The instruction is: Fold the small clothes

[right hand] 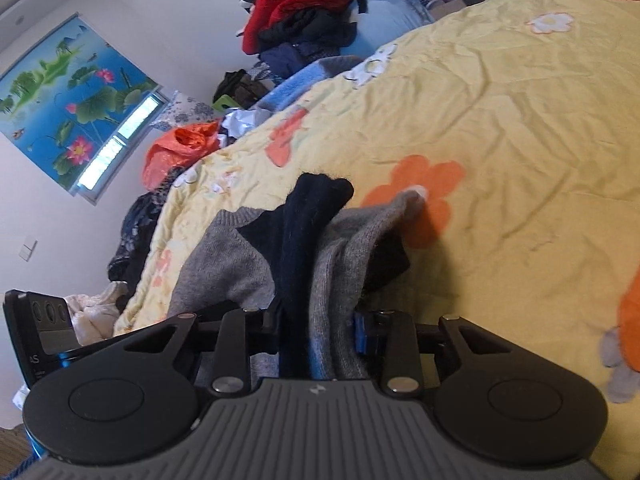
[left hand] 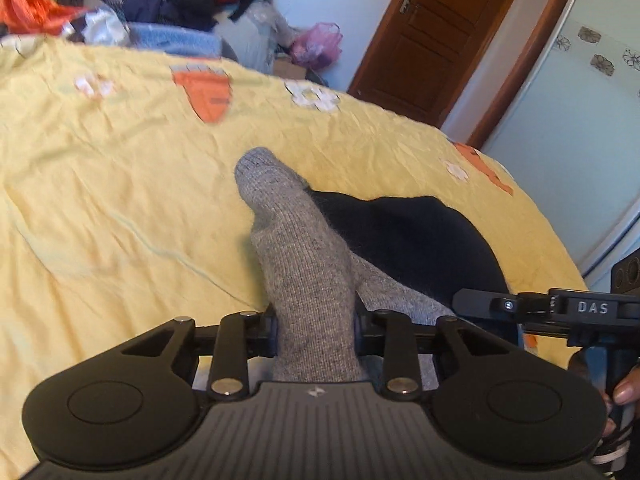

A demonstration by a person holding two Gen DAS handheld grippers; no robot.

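Note:
A small grey and navy knit garment [left hand: 304, 248] hangs over the yellow flowered bedspread [left hand: 120, 180]. My left gripper [left hand: 316, 328] is shut on a grey fold of it that sticks up between the fingers. The navy part [left hand: 408, 240] lies to the right. My right gripper [right hand: 316, 328] is shut on the same garment [right hand: 320, 248], pinching navy and grey layers together above the bedspread [right hand: 500, 120]. The right gripper also shows at the right edge of the left wrist view [left hand: 480, 300]. Both sets of fingertips are hidden by cloth.
A heap of dark, red and blue clothes [right hand: 304, 24] and an orange bag [right hand: 180, 148] lie past the bed's far side. A brown door [left hand: 440, 36] stands beyond the bed. A person's fingers [left hand: 624, 392] hold the right handle.

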